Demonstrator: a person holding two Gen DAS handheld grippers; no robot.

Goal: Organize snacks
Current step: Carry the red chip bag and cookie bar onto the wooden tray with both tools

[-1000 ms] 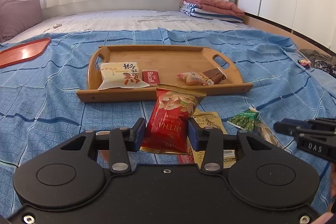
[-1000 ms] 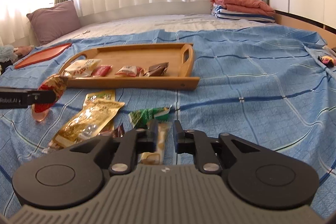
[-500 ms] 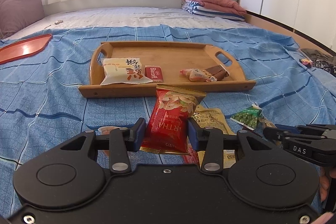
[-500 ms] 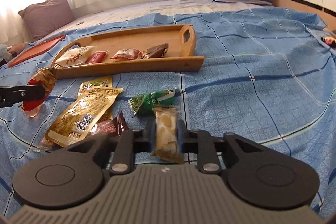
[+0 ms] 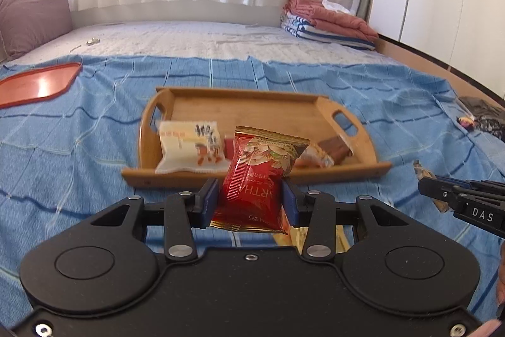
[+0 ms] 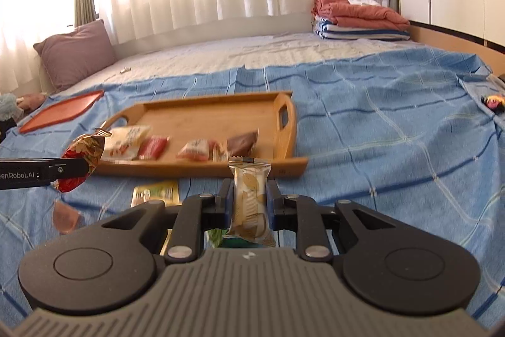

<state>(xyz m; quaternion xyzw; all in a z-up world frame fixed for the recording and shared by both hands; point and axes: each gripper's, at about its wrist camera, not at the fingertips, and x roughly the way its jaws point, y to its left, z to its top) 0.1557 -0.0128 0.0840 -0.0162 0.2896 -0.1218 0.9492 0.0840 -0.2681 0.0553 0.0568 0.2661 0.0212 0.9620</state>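
My left gripper [image 5: 251, 198] is shut on a red nut packet [image 5: 257, 179] and holds it up in front of the wooden tray [image 5: 252, 103]. My right gripper [image 6: 249, 198] is shut on a beige wafer packet [image 6: 249, 198], lifted above the blanket near the tray's [image 6: 221, 103] front right corner. The tray holds a white bun packet [image 5: 189, 147], a small red packet [image 6: 153, 147], a pink-white candy packet [image 6: 197, 149] and a brown chocolate bar [image 6: 241, 142]. The right gripper also shows at the right of the left wrist view [image 5: 423, 183].
A yellow-green packet [image 6: 156, 193] and a green one [image 6: 214, 234] lie on the blue blanket [image 6: 378, 147] under my grippers. An orange-red lid [image 5: 34, 86] lies at far left. A pillow [image 6: 75, 54] and folded blankets [image 6: 359, 18] sit at the back.
My right gripper closed on the wafer packet and lifted it off the blanket. Both grippers rose and moved toward the tray, the left still holding the red packet.
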